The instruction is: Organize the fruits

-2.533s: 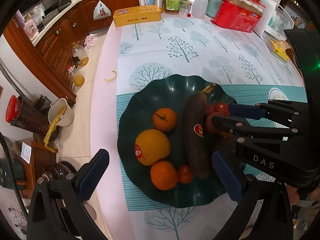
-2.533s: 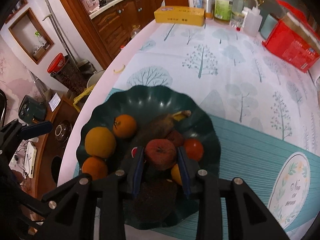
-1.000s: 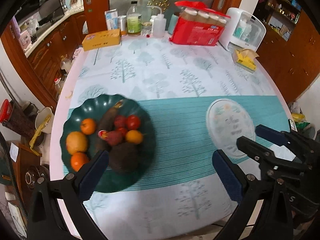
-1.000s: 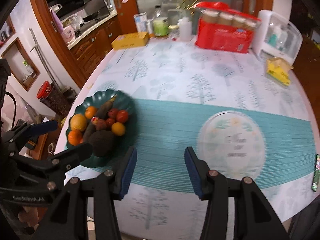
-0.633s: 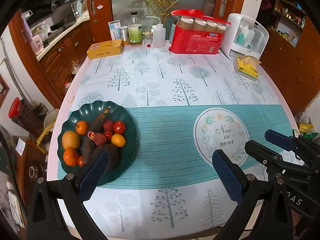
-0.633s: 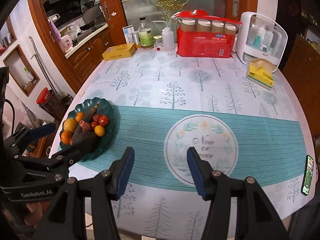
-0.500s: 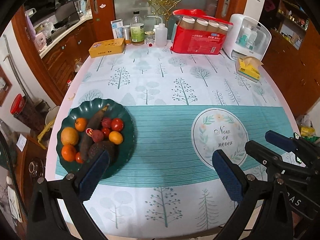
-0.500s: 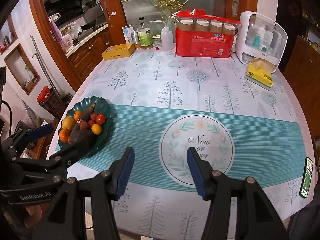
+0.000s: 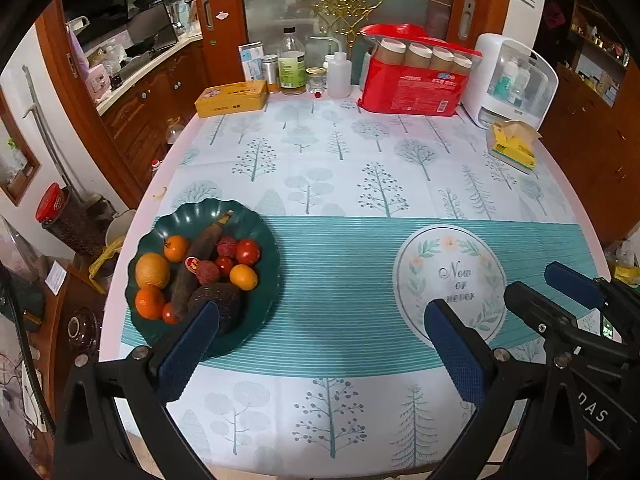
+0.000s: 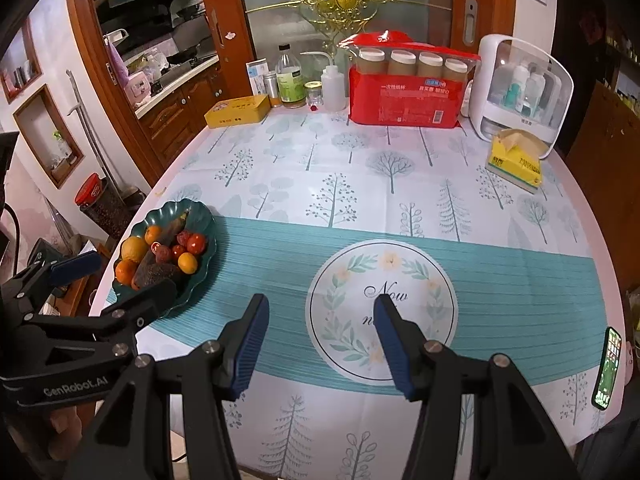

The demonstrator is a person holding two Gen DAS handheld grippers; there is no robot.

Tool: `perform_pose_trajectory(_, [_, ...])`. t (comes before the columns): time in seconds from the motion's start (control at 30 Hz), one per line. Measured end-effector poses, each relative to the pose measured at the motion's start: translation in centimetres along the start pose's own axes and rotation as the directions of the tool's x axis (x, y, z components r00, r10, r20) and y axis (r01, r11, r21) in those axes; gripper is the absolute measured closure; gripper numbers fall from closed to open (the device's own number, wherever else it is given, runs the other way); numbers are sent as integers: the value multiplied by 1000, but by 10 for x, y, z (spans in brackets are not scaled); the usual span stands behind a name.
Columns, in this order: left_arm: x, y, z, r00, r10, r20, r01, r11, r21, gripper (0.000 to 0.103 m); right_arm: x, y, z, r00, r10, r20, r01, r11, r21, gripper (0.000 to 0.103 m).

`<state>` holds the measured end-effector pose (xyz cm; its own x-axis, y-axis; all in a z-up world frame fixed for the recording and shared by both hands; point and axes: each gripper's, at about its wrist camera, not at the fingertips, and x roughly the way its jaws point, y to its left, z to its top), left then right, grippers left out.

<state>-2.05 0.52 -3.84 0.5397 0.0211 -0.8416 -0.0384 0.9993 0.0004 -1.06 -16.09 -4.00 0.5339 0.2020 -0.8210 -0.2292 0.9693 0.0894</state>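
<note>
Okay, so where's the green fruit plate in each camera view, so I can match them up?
Left wrist: green fruit plate at lower left, just above the left gripper's left finger.
Right wrist: the plate at mid-left, smaller, beyond the left gripper.
Shared landmark: the round "Now or never" emblem on the tablecloth.

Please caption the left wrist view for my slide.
Open left claw above the tablecloth; green plate holds all the fruit.
</note>
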Motion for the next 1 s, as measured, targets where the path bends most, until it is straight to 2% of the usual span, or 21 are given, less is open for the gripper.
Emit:
perform_pose_trajectory(0.5, [4, 25, 5, 999, 33, -13, -33, 999, -9, 1, 4, 31, 5, 1000, 8, 8, -7, 1000, -18, 48])
perform_pose_trajectory(1.0, [4, 33, 7, 999, 40, -11, -40, 999, -3, 1, 8, 41, 8, 1000, 10, 1, -10, 1000, 12, 48])
